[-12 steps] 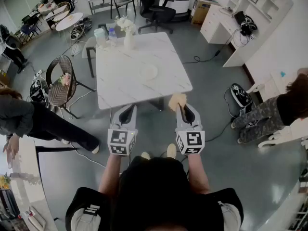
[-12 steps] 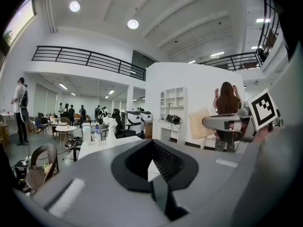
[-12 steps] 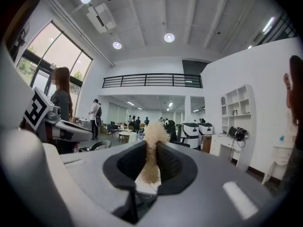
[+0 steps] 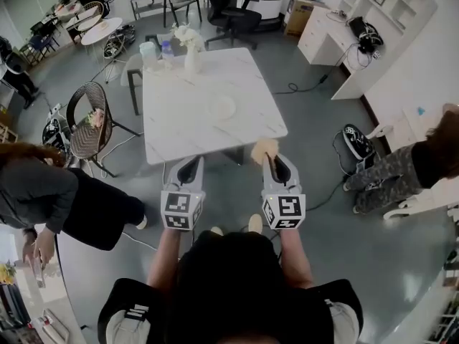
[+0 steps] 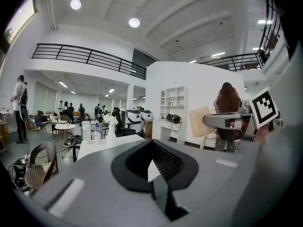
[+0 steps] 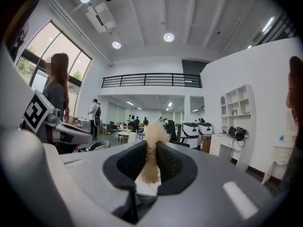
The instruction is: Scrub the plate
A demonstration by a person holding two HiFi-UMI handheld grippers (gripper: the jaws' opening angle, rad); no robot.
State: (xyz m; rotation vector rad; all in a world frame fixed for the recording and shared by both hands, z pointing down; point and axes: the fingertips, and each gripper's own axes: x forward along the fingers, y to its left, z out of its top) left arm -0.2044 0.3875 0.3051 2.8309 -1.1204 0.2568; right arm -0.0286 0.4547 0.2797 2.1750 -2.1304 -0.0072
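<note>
Noted for left gripper: grey body, black jaws pressed together, nothing between them; same reading in the left gripper view, with only a thin seam parting the pads. Noted for right gripper: jaws clamped on tan fluffy scrub pad; in the right gripper view, scrub pad pinched between the ribbed black pads, one tuft standing proud above the fingertips. Both tools held side by side, near each other but apart, over grey floor, short of the near edge of square white marble-topped table. Square-marker cubes facing up at the rear of each. Task item, small round white plate: flat on the tabletop ahead of both grippers, roughly midway between their lines, well apart from the scrub pad and from either set of jaws, untouched. Beyond the plate, along the table edge farthest from the grippers: white vase of white flowers, clear plastic bottle just left of it, pale translucent container further left. Ahead and to the left of left gripper: round-backed wicker chair beside the table. Closer on that same side: person in grey top, bent forward. Well apart to the right of right gripper: seated person in patterned trousers. Past the table, straight ahead: black office chair.
</note>
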